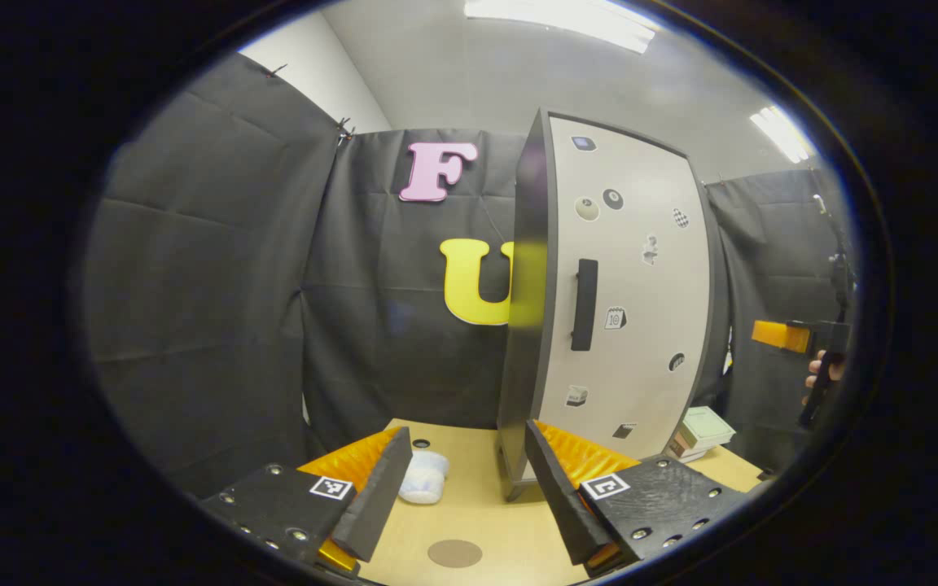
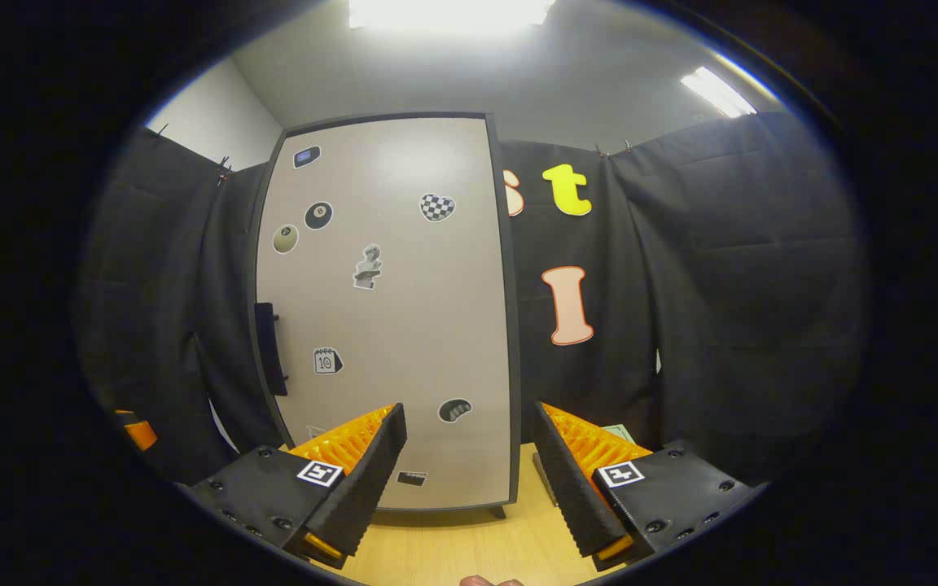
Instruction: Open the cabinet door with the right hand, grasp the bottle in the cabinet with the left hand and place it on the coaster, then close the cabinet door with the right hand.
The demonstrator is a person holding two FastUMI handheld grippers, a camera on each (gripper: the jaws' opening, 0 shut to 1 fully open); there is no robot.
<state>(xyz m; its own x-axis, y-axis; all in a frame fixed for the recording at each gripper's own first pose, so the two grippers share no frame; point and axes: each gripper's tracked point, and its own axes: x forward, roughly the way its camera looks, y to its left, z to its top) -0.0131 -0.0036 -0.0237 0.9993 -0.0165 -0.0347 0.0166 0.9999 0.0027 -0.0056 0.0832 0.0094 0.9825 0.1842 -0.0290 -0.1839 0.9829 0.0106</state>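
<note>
Two grippers: both mine, both with fingers spread and nothing between them.
Left gripper (image 1: 465,480): released, hovering over the wooden table (image 1: 510,521), aimed between the cabinet's left edge and the booth wall.
Right gripper (image 2: 469,476): released too, pointed at the lower part of the cabinet door (image 2: 387,309), apart from it as far as I can judge. In the left gripper view I also see it far off at the right, a hand around its grip.
Cabinet door: closed in both views, its face flush with the dark frame. The black handle (image 1: 584,304) sits on the door's left side, untouched.
Bottle: I cannot see it; by the task it stands inside the cabinet, behind the shut door.
Coaster (image 1: 454,553): the brown round disc on the table just ahead of my left fingers, bare.
Other things: a crumpled white and blue object (image 1: 424,476) lies on the table just beyond the left finger, and a small stack of books (image 1: 701,433) rests to the right of the cabinet.
Done: nothing that I can see.
Left to do: all of it. I judge the first step is bringing the right gripper across to the handle, since it is aimed well right of it; then pull the door open, fetch the bottle with the left, set it on the coaster, shut the door.
</note>
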